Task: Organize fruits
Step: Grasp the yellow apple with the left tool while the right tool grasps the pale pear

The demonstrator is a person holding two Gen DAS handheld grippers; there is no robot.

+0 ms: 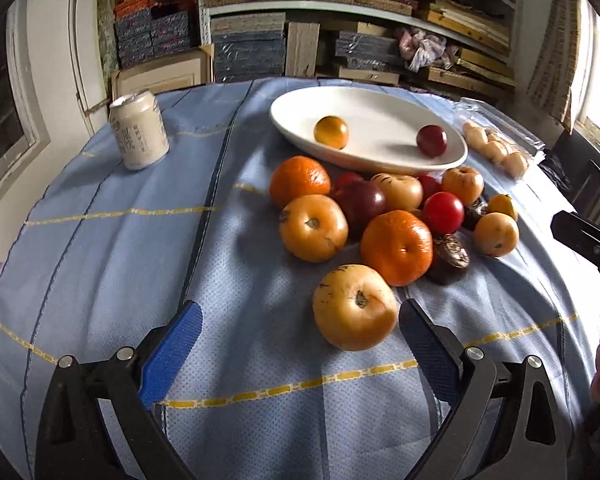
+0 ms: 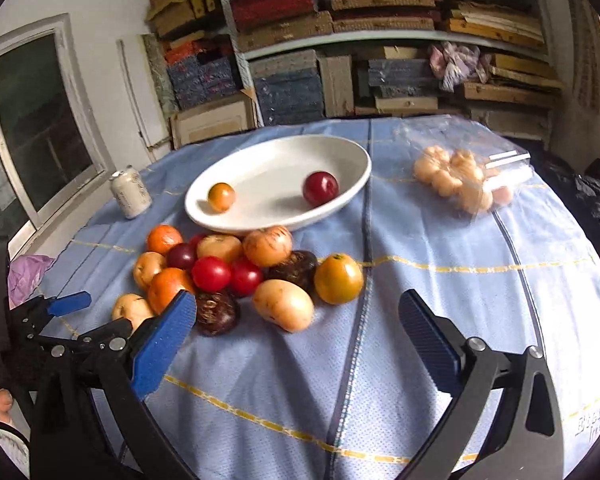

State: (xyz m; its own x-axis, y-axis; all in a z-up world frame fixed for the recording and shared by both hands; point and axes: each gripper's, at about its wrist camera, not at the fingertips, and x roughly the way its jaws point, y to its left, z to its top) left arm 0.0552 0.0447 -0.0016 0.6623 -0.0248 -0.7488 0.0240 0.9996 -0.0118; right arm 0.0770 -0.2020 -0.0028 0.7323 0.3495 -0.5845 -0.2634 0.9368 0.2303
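A white oval dish (image 1: 380,108) (image 2: 276,160) holds a small yellow-orange fruit (image 1: 331,132) (image 2: 221,197) and a red plum (image 1: 431,141) (image 2: 320,188). In front of it, a pile of fruit (image 1: 380,216) (image 2: 236,272) lies on the blue cloth: oranges, pale yellow fruits, red and dark plums. My left gripper (image 1: 300,336) stands wide open low over the cloth. The nearest pale fruit (image 1: 354,306) sits just inside its right finger, not gripped. My right gripper (image 2: 298,320) is open too, empty, in front of another pale fruit (image 2: 283,304).
A drink can (image 1: 139,136) (image 2: 131,192) stands at the left of the table. A clear bag of small pale fruits (image 1: 496,150) (image 2: 468,178) lies right of the dish. Stacked shelves fill the back wall. A dark chair (image 1: 596,192) stands at the right.
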